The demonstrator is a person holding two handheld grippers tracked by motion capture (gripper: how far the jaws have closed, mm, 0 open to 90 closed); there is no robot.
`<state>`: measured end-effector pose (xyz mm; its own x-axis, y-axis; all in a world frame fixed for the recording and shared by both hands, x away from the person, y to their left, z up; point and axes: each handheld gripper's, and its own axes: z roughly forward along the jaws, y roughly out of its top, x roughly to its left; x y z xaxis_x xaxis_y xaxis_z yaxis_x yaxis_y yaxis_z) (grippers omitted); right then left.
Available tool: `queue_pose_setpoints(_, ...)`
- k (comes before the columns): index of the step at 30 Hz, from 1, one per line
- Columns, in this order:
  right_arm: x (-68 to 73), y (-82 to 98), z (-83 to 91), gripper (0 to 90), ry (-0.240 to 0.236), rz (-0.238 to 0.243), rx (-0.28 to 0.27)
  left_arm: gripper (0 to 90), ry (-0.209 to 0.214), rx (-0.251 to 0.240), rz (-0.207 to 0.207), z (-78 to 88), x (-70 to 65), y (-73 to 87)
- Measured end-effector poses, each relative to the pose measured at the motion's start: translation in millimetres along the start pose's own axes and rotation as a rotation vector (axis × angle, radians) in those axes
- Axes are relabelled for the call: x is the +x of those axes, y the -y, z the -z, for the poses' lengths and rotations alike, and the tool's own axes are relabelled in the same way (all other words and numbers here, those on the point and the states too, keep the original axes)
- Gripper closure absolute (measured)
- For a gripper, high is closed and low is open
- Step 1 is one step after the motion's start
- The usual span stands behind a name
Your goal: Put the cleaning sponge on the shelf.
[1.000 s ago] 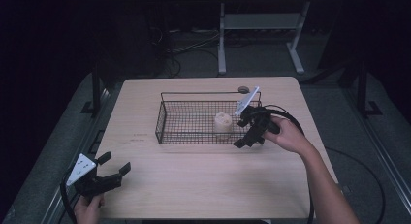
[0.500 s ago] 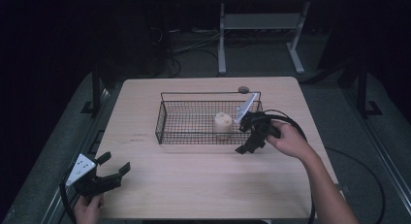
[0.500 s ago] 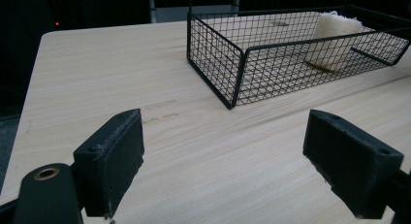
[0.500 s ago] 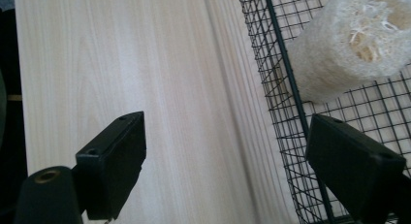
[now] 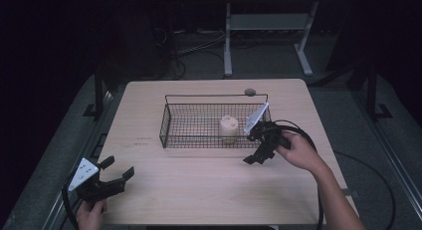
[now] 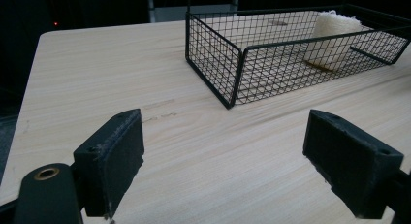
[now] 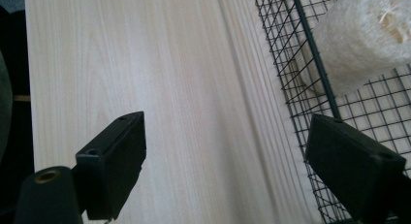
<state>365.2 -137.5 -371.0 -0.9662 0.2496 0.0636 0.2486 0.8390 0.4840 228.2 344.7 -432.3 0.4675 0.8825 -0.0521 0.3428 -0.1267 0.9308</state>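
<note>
Since a second ago the right tool (image 5: 255, 158) has drawn back from the wire basket (image 5: 171, 121) toward the person's side of the surface (image 5: 209, 190), while the left tool (image 5: 118, 171) has stayed where it was. At the left of the high view, the left tool rests at the near left corner of the surface, held in a hand (image 5: 90, 215), its jaws spread apart with nothing between them; its own view looks across bare wood toward the basket's near corner. The black wire basket sits in the middle of the surface, toward the far edge. Inside it, toward its right end, a pale cylindrical loofah piece (image 5: 228, 127) stands upright on the mesh floor. Just right of the basket's near right corner, the right tool hangs over the surface, clear of the wire, its jaws wide apart and empty; in the right gripper view one jaw lies over bare wood and the other over the basket's edge, with the loofah piece (image 7: 368, 40) just beyond. The right hand (image 5: 299, 151) grips it from the right.
</note>
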Motion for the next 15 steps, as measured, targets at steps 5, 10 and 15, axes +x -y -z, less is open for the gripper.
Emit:
queue_pose_setpoints(5,3.4,4.3,0.0,14.3,0.001,-0.003,-0.004,13.9,0.001,0.0,-0.001,-0.1,-0.3,-0.1)
queue_pose_setpoints(10,5.7,10.9,-4.8,14.3,-0.011,-0.005,0.006,14.0,0.001,-0.001,-0.002,-0.2,-0.3,0.0)
queue_pose_setpoints(15,8.1,19.6,-11.2,14.3,-0.025,-0.028,0.003,13.9,0.002,-0.001,-0.002,-0.1,-0.3,0.1)
